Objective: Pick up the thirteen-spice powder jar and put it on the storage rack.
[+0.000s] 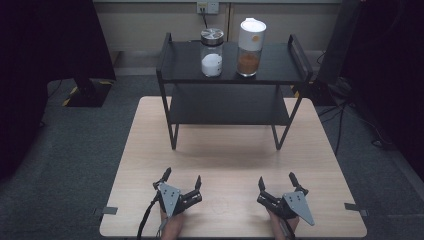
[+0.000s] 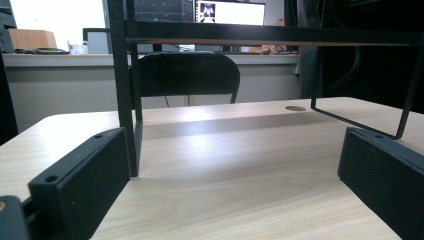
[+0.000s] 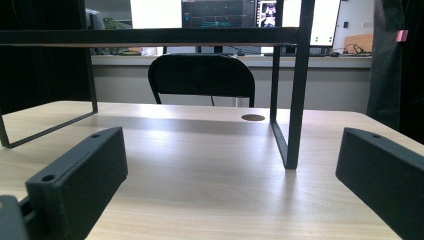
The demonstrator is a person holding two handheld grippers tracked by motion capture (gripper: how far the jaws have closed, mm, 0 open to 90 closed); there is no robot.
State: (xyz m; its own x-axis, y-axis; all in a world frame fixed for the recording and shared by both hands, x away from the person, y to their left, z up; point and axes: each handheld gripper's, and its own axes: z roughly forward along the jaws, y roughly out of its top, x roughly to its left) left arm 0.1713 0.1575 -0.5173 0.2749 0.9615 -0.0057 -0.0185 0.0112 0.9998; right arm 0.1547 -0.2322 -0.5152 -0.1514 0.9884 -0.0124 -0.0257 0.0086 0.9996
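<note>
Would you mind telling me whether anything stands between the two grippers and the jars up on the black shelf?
Nothing visible does. The left gripper and right gripper rest open on the table; bare wood lies ahead, and the white-powder jar and brown-powder jar stand atop the shelf.

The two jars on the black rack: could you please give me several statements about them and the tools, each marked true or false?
1. Both jars stand on the black rack's top shelf. True.
2. The silver-lidded jar holds white powder. True.
3. The white-lidded jar lies on its side. False: it stands upright.
4. The left tool grips a jar. False: it is open, near the table's front edge.
5. The right tool is open. True.
</note>
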